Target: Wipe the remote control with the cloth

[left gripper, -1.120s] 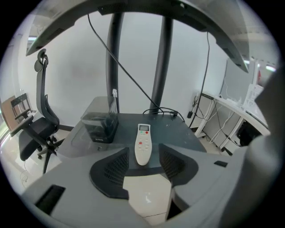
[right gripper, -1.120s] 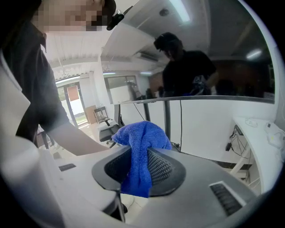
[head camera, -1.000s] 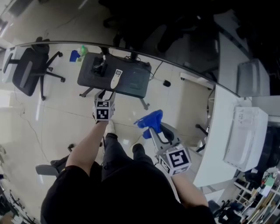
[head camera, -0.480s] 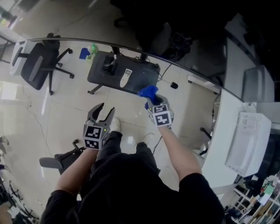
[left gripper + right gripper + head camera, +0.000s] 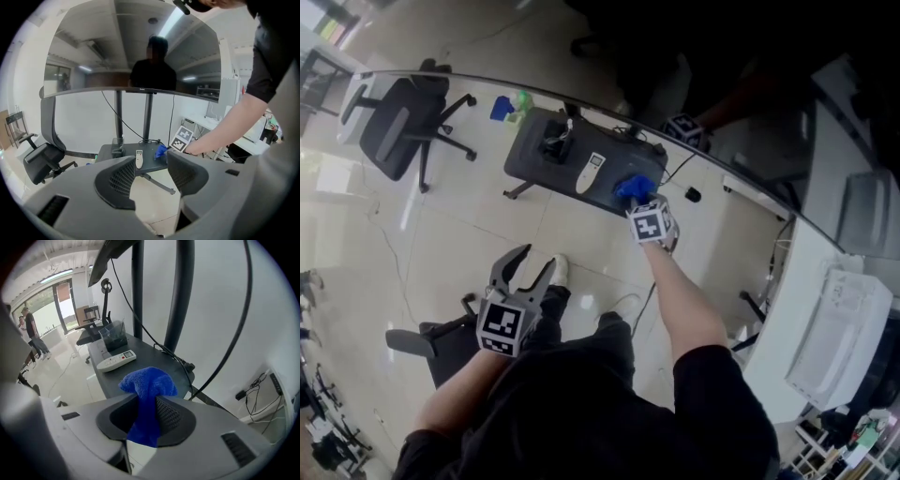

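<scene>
Cloth is above the table, not yet on the remote.
Right gripper (image 5: pixel 147 416) pinches the blue microfibre cloth (image 5: pixel 149 383) mid-length, with the bunched end poking past the jaws. White remote control (image 5: pixel 116 361) lies flat on the dark grey table (image 5: pixel 534 155), left of the cloth and apart from it. I'd lower until only cloth touches, then stroke lengthwise with light pressure, since the remote looks loose. Left gripper (image 5: pixel 149 176) is spread, empty and well back, so it could pin the remote.

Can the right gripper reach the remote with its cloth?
Probably yes: the right gripper, shut on the blue cloth, is by the table, with nothing between it and the remote control.
</scene>
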Demonstrator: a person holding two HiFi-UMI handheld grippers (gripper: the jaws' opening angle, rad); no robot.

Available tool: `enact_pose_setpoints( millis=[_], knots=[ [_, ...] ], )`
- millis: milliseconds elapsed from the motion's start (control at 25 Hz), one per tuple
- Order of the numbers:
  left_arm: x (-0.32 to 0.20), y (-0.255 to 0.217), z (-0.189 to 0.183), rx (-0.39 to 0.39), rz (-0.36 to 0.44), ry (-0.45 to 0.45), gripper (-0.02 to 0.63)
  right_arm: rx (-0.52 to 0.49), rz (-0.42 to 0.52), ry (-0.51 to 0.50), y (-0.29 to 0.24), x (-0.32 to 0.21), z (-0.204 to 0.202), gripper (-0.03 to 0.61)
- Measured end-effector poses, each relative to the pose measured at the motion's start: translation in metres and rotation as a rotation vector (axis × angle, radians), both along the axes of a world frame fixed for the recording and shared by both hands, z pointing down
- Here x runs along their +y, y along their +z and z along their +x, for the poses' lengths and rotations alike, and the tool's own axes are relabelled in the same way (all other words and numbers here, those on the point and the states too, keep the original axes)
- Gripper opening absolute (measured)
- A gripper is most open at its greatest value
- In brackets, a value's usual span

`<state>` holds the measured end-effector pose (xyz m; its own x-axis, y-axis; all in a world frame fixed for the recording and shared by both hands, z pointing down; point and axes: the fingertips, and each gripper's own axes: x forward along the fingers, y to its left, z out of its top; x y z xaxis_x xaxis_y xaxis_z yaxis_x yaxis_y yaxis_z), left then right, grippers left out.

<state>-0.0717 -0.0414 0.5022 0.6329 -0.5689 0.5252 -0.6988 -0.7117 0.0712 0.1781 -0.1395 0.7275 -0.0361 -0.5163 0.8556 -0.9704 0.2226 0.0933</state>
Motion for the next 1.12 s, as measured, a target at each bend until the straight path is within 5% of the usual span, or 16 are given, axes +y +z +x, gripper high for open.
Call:
enact_pose_setpoints(
  millis=[240, 520, 720, 1000, 1120],
  knots=[
    [-0.003, 0.0, -0.009, -0.01, -0.011, -0.025, 0.216, 0.038, -0.099, 0.051, 0.032, -0.011, 0.011, 0.121],
    [-0.013, -0.005, -0.002, 0.004, 0.007, -0.017, 0.216, -0.024, -0.082, 0.076, 0.031, -0.01, 0.006, 0.195],
    [-0.021, -0.021, 0.015, 0.043, 0.051, 0.006, 0.216, -0.056, 0.049, 0.061, -0.028, 0.012, -0.002, 0.195],
    [-0.023, -0.062, 0.05, 0.119, 0.14, 0.09, 0.215, -0.216, 0.291, -0.029, -0.178, 0.075, -0.054, 0.195],
    [-0.018, -0.077, 0.059, 0.12, 0.17, 0.118, 0.201, -0.268, 0.392, -0.023, -0.24, 0.101, -0.071, 0.144]
  ],
)
